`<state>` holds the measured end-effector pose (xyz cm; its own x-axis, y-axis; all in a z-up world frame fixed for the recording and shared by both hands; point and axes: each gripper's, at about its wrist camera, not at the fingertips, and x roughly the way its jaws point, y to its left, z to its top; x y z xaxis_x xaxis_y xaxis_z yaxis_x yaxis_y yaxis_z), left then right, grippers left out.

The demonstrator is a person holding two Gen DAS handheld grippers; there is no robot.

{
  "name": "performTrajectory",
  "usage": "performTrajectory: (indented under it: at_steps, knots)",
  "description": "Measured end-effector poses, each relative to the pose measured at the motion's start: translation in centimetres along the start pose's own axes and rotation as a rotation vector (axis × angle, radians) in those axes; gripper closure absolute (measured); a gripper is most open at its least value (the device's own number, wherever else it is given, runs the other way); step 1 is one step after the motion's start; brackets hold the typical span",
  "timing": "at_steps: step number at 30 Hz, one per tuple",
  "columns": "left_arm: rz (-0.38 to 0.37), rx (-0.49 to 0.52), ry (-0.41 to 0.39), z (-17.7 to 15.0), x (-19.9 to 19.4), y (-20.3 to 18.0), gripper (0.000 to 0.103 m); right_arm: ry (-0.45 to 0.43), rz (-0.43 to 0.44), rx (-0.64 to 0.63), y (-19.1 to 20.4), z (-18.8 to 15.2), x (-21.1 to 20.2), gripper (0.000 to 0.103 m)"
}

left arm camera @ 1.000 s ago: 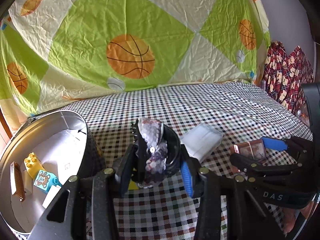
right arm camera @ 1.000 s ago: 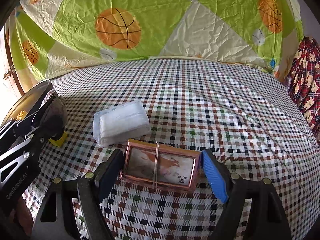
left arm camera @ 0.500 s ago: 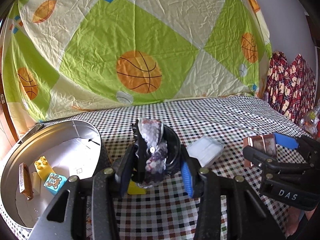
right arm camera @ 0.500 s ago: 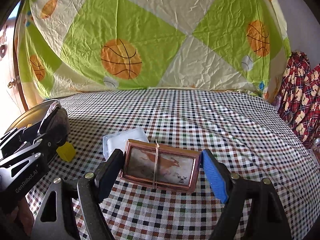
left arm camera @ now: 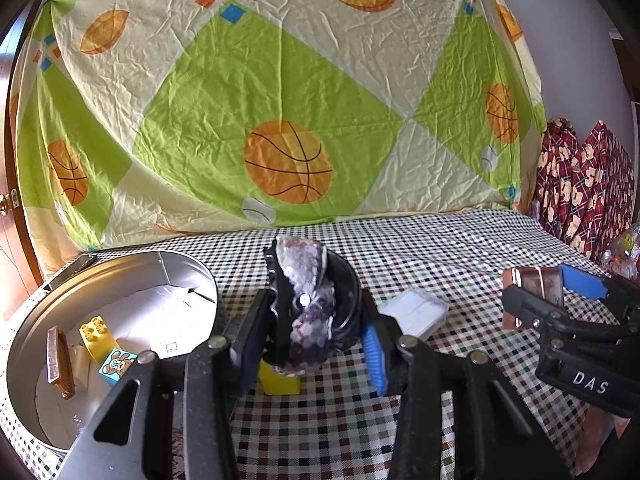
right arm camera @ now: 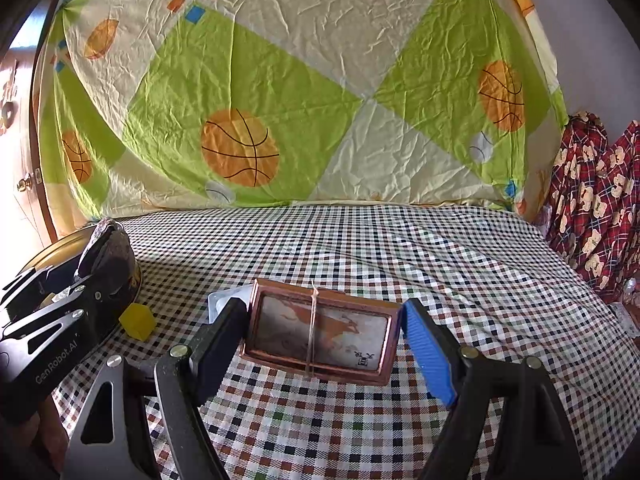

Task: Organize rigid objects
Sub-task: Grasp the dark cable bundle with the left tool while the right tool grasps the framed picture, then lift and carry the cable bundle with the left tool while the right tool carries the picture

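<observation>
My left gripper (left arm camera: 310, 336) is shut on a black hair clip with a purple patterned face (left arm camera: 308, 300), held above the checkered cloth beside the round metal tin (left arm camera: 188, 276). My right gripper (right arm camera: 324, 336) is shut on a copper-rimmed rectangular box (right arm camera: 320, 336) with a thin band round it, lifted off the cloth; it also shows at the right in the left wrist view (left arm camera: 534, 284). A yellow block (left arm camera: 278, 380) lies on the cloth under the left gripper, and also shows in the right wrist view (right arm camera: 138, 322). A clear plastic case (left arm camera: 416, 308) lies between the grippers.
The tin holds a brown comb (left arm camera: 58, 360), a yellow brick (left arm camera: 96, 336) and a blue bear block (left arm camera: 116, 366). A basketball-print sheet (left arm camera: 288, 120) hangs behind. Red plaid fabric (left arm camera: 580, 192) lies at the far right.
Both grippers have risen with their objects; the copper box is now off the cloth and the view tilts up. The plastic case and yellow block stay on the cloth.
</observation>
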<state>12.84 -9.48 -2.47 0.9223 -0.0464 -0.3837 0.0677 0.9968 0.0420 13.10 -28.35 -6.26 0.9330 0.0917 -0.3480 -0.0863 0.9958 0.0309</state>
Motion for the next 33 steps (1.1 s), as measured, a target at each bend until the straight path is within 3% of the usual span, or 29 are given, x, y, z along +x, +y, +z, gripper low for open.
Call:
performTrajectory:
  at_steps: [33]
  knots:
    - [0.015, -0.031, -0.071, -0.1, -1.4, 0.5, 0.061, -0.209, -0.030, 0.012, -0.1, -0.7, -3.7, 0.022]
